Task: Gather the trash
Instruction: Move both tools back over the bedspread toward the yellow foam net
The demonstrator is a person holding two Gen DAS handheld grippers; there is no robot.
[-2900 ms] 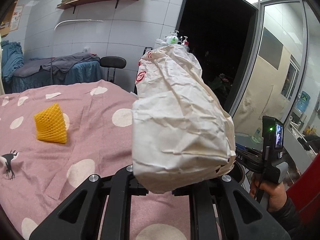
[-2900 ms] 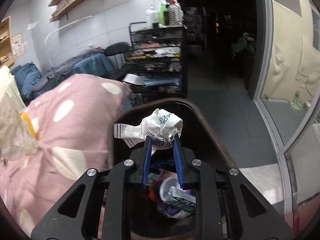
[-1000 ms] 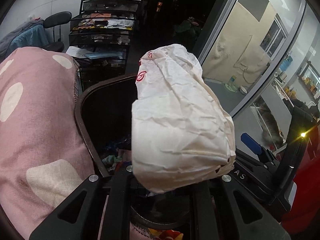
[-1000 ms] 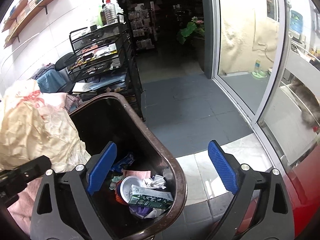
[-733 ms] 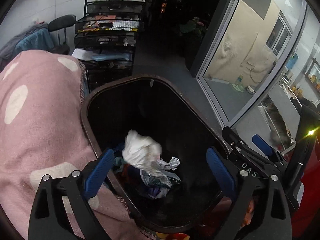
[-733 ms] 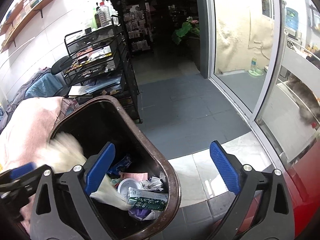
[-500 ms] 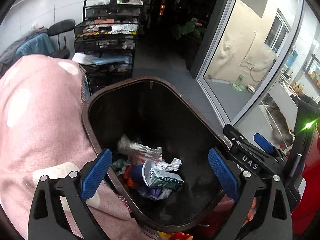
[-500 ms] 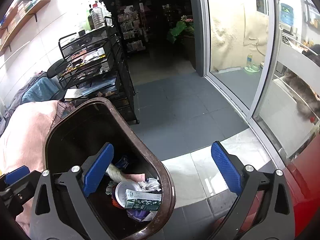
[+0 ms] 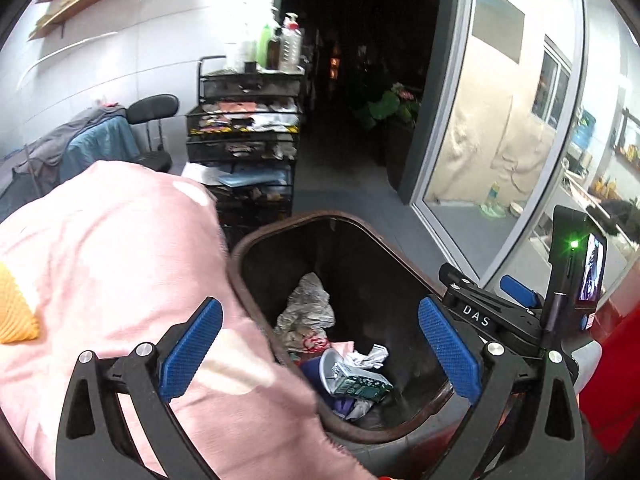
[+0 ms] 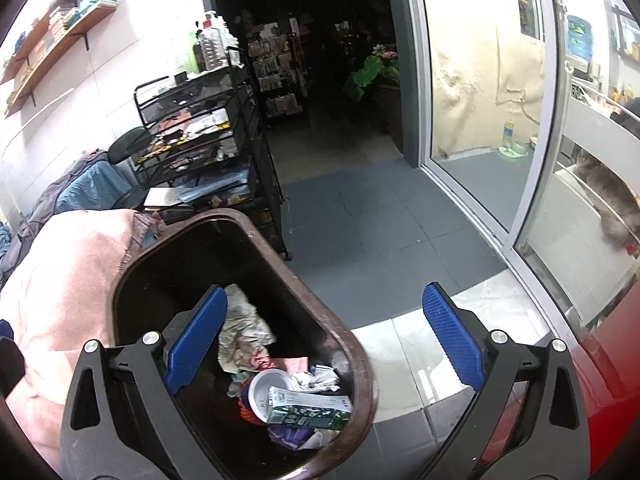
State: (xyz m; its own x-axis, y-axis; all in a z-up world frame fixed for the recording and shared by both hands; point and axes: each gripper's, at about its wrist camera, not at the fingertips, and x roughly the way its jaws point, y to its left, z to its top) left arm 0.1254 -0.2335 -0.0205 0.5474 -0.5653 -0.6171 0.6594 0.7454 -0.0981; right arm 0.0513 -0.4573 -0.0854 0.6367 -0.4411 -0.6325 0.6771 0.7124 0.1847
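Beside pink cloth (image 9: 120, 248), brown bin (image 9: 256, 240), grey floor (image 10: 360, 216)

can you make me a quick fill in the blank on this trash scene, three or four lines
1. The crumpled paper bag lies inside the brown ____.
2. The green carton rests beside a white ____.
3. Both the left gripper and the right gripper have their jaws ____.
4. The yellow foam net sits on the ____ blanket.

Missing words: bin; cup; open; pink
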